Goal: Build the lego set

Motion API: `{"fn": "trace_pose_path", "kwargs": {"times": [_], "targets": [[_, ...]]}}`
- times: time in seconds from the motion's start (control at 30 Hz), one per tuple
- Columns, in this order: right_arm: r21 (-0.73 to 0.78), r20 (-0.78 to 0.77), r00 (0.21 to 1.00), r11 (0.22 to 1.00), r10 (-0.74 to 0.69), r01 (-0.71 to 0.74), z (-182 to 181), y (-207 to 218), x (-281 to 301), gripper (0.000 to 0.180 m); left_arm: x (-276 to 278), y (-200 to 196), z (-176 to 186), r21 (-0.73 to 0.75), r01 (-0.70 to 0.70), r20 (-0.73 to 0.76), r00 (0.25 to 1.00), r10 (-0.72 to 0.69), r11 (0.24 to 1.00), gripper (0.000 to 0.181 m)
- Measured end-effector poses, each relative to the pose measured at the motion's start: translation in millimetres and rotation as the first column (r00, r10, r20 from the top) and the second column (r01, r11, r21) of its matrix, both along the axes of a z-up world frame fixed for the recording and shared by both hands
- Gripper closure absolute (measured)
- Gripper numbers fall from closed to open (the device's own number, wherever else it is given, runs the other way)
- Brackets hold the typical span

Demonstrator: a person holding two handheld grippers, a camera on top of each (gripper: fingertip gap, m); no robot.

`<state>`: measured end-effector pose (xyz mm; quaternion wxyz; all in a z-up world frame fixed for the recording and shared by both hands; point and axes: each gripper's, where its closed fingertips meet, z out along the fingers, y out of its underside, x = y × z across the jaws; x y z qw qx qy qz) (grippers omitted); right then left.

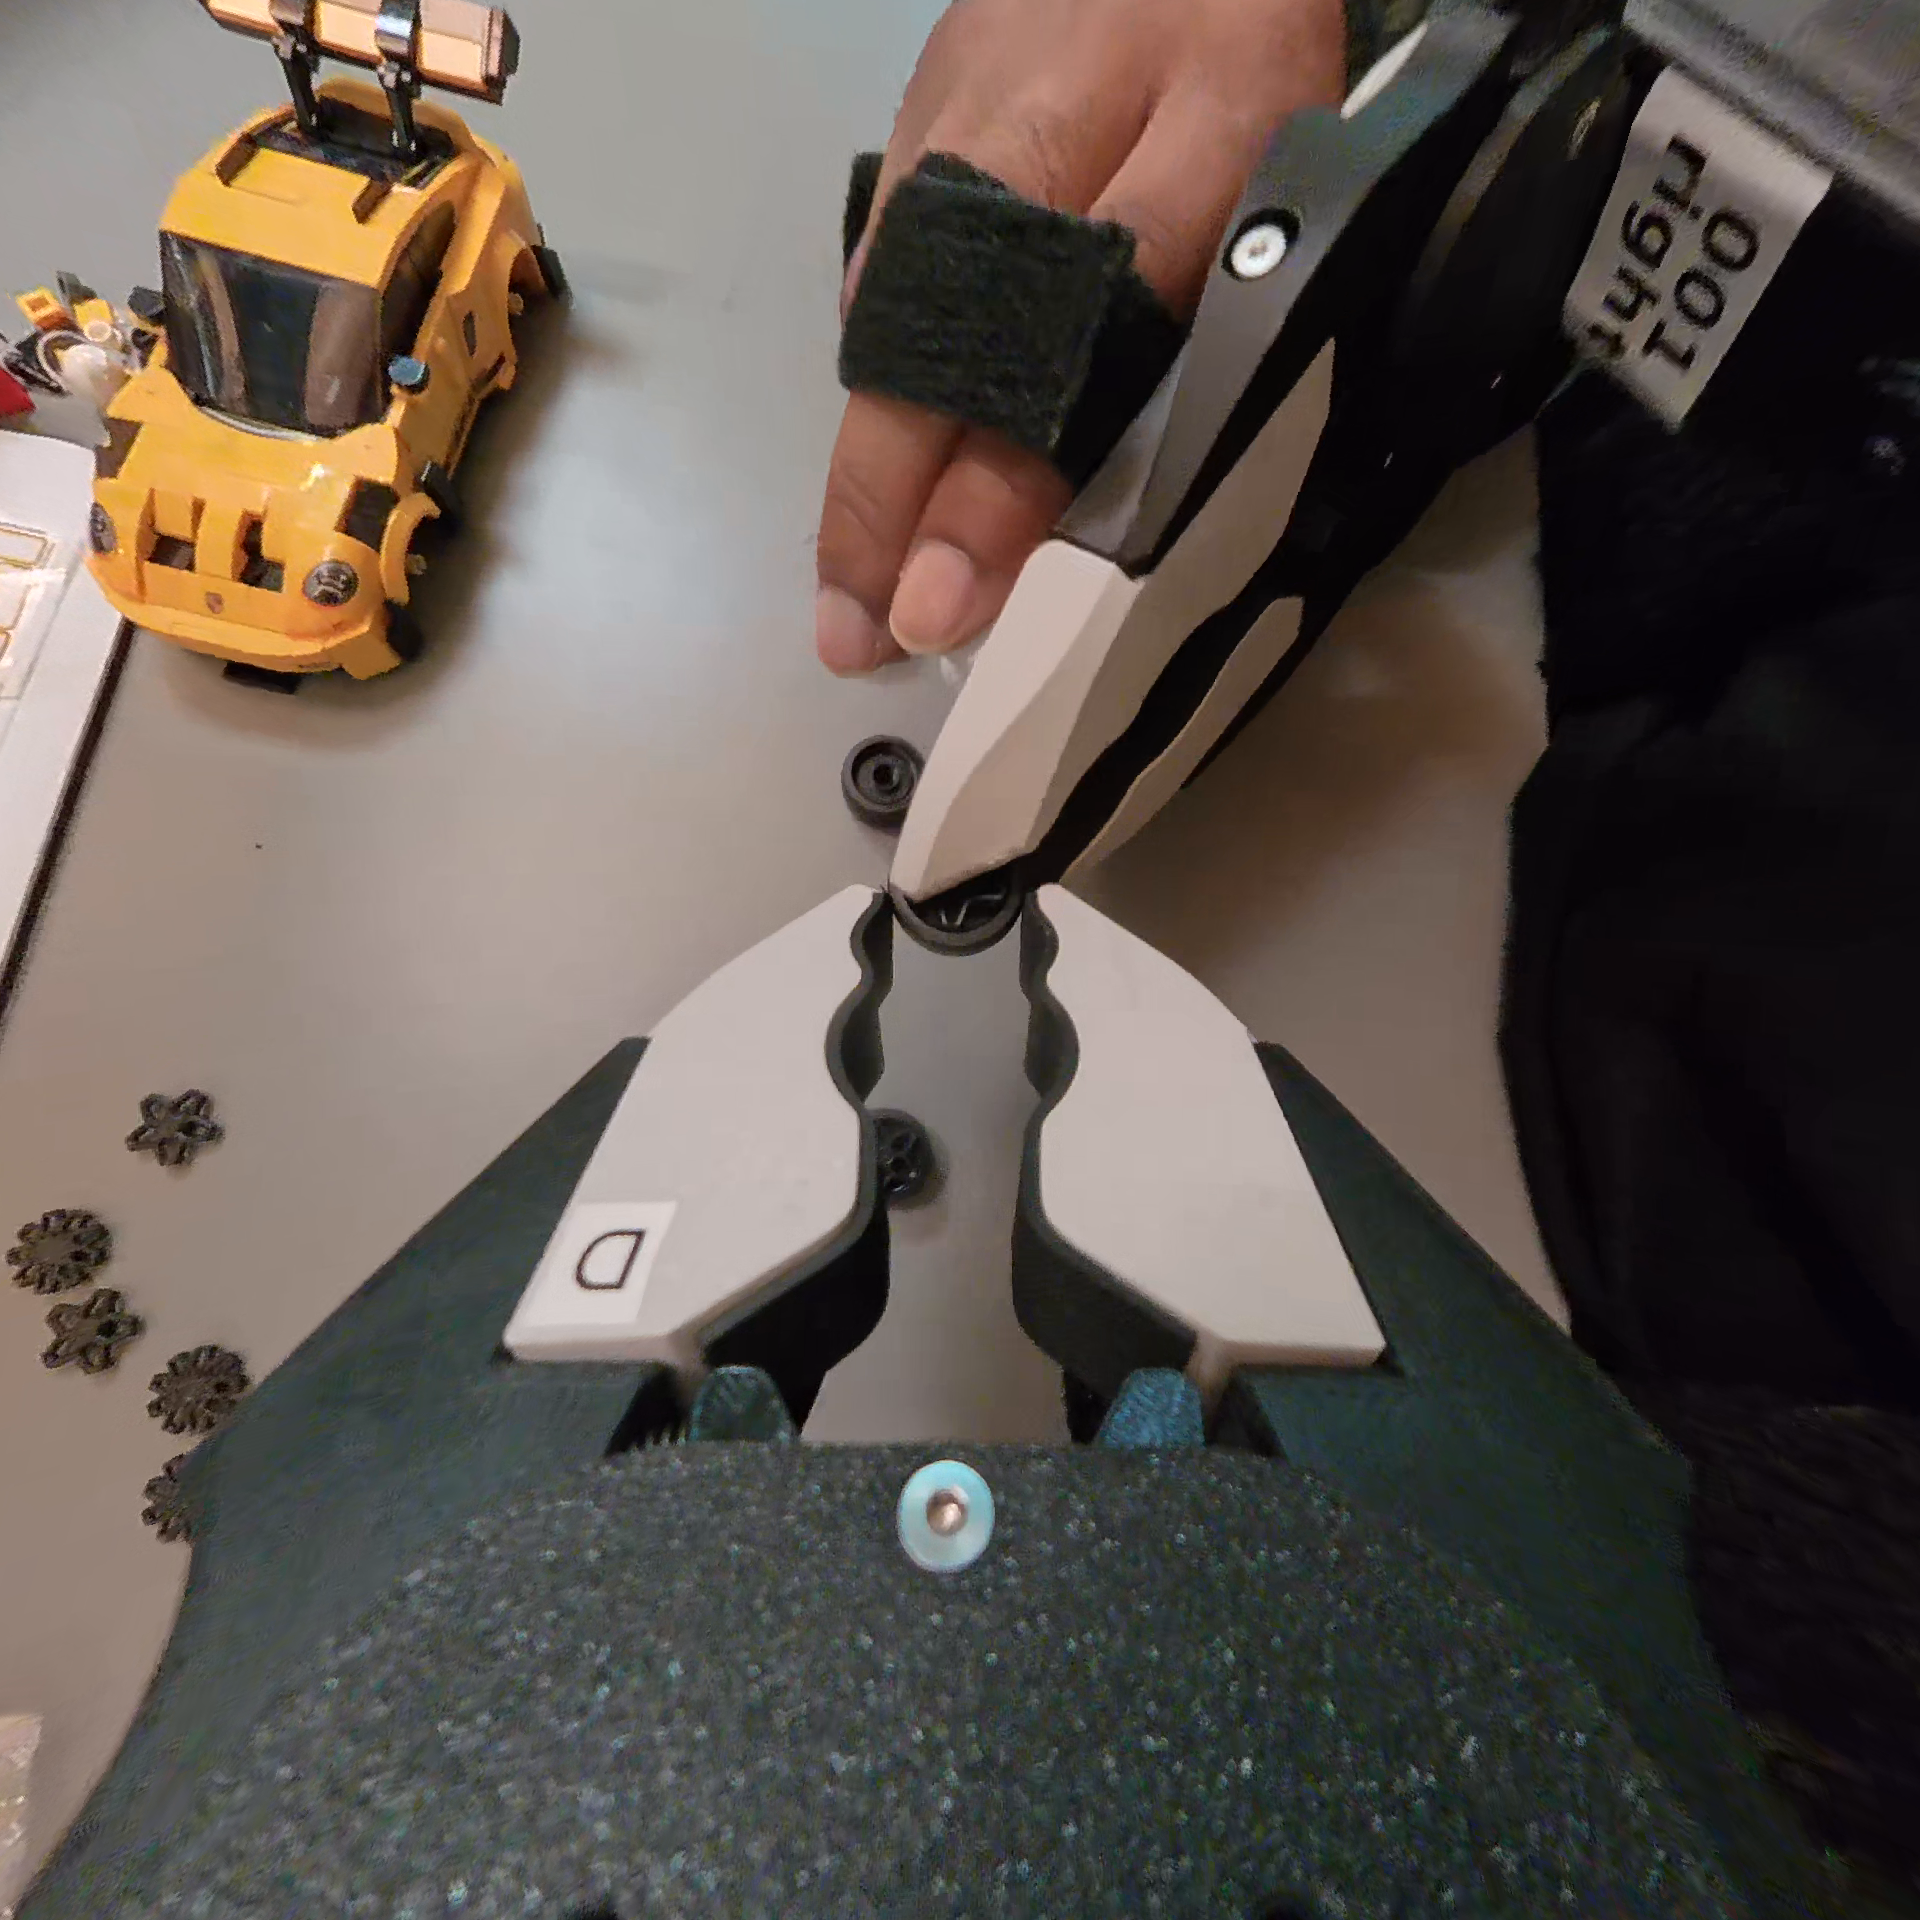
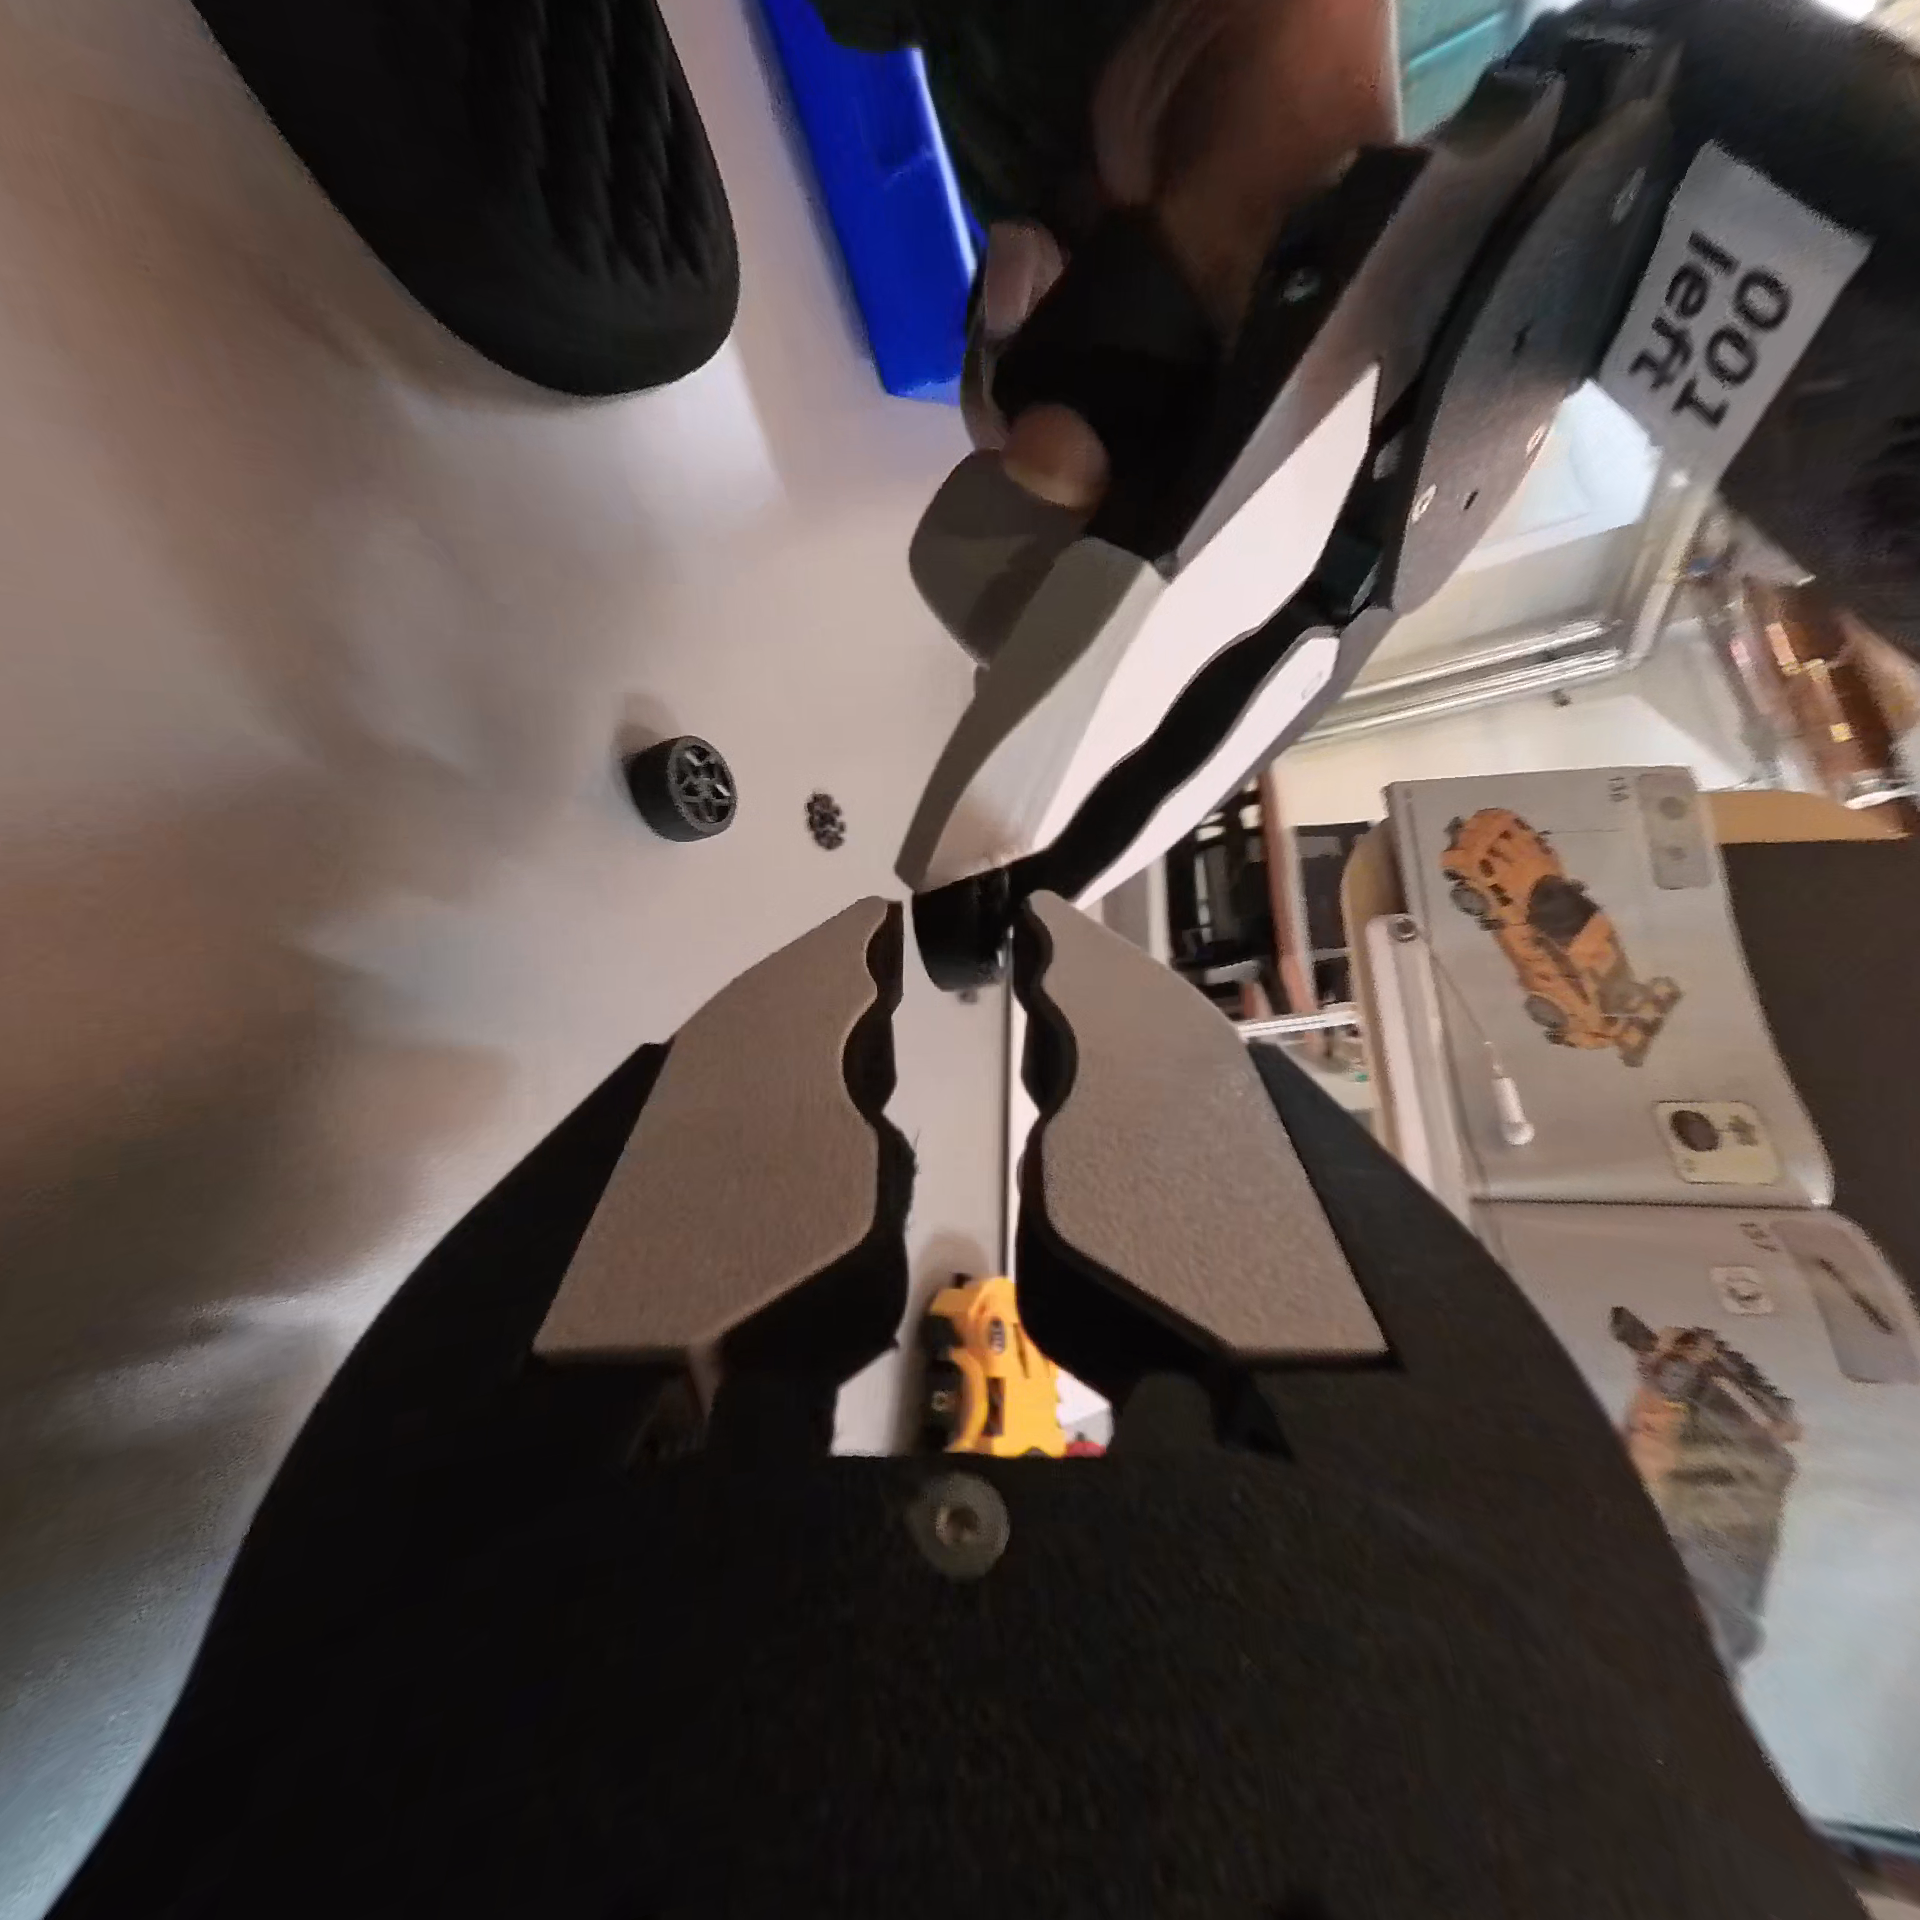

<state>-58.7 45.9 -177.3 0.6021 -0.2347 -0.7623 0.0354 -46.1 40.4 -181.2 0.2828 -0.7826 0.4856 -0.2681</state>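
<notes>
A small black wheel (image 1: 956, 923) is held above the grey table between the tips of both grippers. My left gripper (image 1: 954, 906) closes on it from below in the left wrist view. My right gripper (image 1: 971, 881) comes in from the upper right and pinches the same wheel. In the right wrist view the wheel (image 2: 961, 935) sits side-on between my right gripper's (image 2: 961, 916) tips, with the left gripper (image 2: 966, 875) above it. The yellow lego car (image 1: 301, 384) stands at the far left and shows again between the right fingers (image 2: 982, 1371).
A loose black hub (image 1: 883, 779) and another black piece (image 1: 902, 1153) lie near the grippers. Several black spoke inserts (image 1: 171, 1127) lie at the left. A finished wheel (image 2: 686, 788) and a small insert (image 2: 826, 821) lie on the table. The instruction booklet (image 2: 1558, 987) is propped nearby.
</notes>
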Motion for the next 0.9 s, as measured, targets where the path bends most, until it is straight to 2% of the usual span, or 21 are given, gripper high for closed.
{"fn": "trace_pose_path", "kwargs": {"times": [0.13,0.23,0.4,0.57,0.67,0.7,0.9], "targets": [[0.117,-0.056,0.998,0.993,-0.011,0.017,11,1,2,0.165,4,1,10,-0.018,-0.003,-0.007,1.0,0.003,1.0,0.157],[0.119,-0.086,0.996,0.993,-0.009,0.019,18,0,4,0.166,7,-1,17,-0.021,0.006,-0.017,1.0,-0.007,1.0,0.157],[-0.015,-0.13,0.991,1.0,-0.024,0.022,35,-4,11,0.166,14,-6,35,-0.056,0.021,0.06,0.998,-0.018,0.998,0.158],[-0.168,-0.197,0.979,0.986,-0.044,0.011,52,-8,18,0.166,22,-9,53,-0.074,0.02,0.227,0.974,-0.003,0.997,0.157],[-0.342,-0.258,0.965,0.939,-0.055,-0.038,65,-10,23,0.166,22,-10,64,-0.066,0.014,0.334,0.943,0.008,0.998,0.151],[-0.398,-0.277,0.959,0.916,-0.061,-0.057,70,-11,24,0.166,21,-11,67,-0.054,0.013,0.36,0.933,0.007,0.998,0.154],[-0.664,-0.317,0.946,0.728,-0.066,-0.171,82,-16,26,0.167,21,-14,85,0.117,-0.017,0.485,0.874,-0.042,0.993,0.156]]}}
